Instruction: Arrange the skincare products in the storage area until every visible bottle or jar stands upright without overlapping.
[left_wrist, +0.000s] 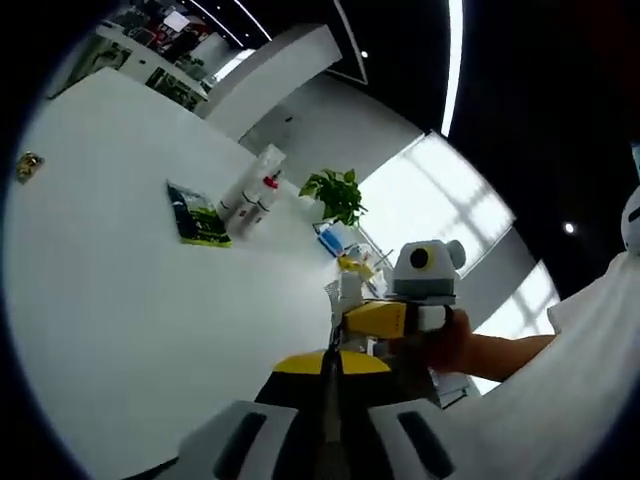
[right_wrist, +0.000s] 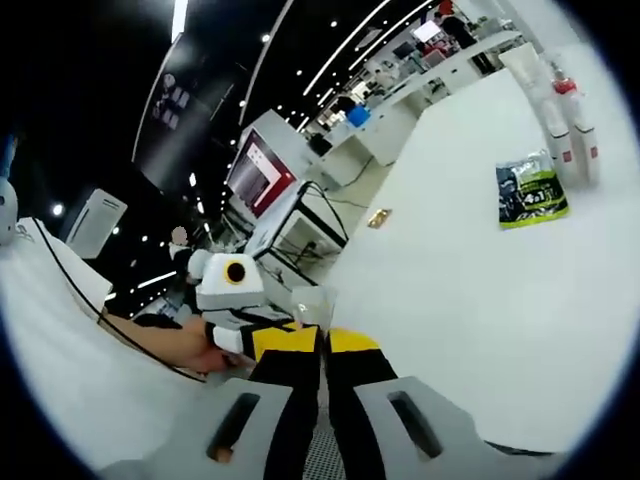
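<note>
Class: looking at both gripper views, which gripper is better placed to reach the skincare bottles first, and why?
Probably neither has a clear edge. Both the left gripper and right gripper are shut and far from the bottles beside the green packet across the white table.

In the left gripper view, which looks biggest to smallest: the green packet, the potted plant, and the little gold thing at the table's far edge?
1. Green packet and potted plant: they look about alike, so I won't rank them.
2. Gold thing: clearly smallest.
Distance from the camera may skew all this.
</note>
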